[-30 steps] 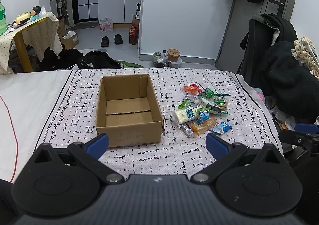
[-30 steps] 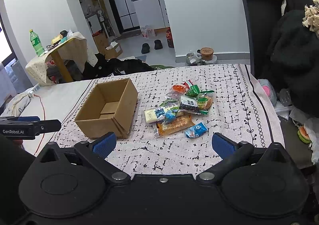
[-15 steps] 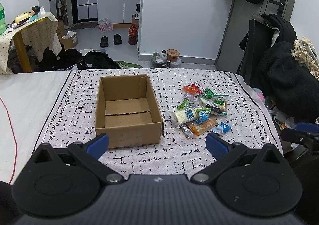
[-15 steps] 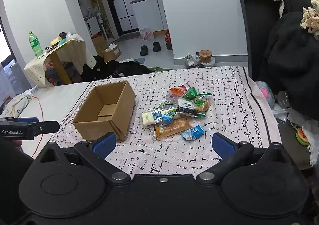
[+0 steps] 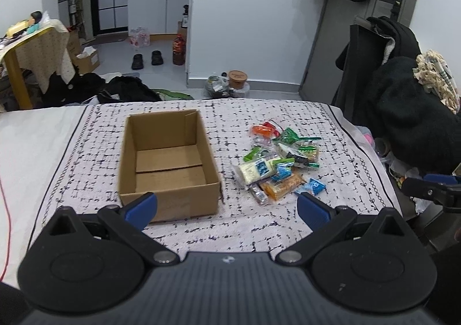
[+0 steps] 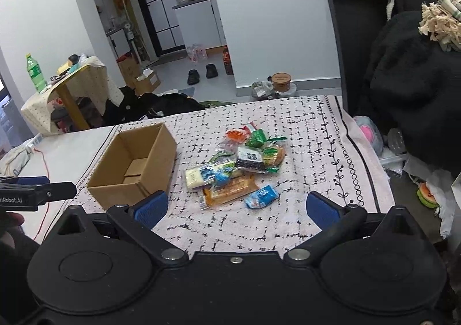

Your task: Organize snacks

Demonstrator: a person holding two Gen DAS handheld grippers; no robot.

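Left wrist view: the left tongs (image 5: 227, 207) are spread wide and hold nothing, poised above the near edge of the patterned cloth (image 5: 340, 135) that covers the surface. The cardboard box (image 5: 167, 163) stands upright on the cloth, open at the top and empty. The pile of snacks (image 5: 281, 163) lies just to the right of the box, apart from it, with every packet outside the box.

Right wrist view: the right tongs (image 6: 235, 207) are likewise spread wide and empty, facing the pile. Nearest to them are a blue packet (image 6: 261, 196) and an orange bar (image 6: 230, 189), the latter overlapped by a pale yellow packet (image 6: 198, 176). Green, orange and dark packets are heaped farther back.

Step in hand: the approach before the first pick. No packet has been placed, so the task stands at its start.

Next move, as judged: lower one of the tongs to a packet at the edge of the pile. The blue packet lies almost clear of the others and is the simplest choice. Close on the wrapper body, lift clear, carry over the box wall, release inside. The thin wrappers may slip or drag neighbouring packets.
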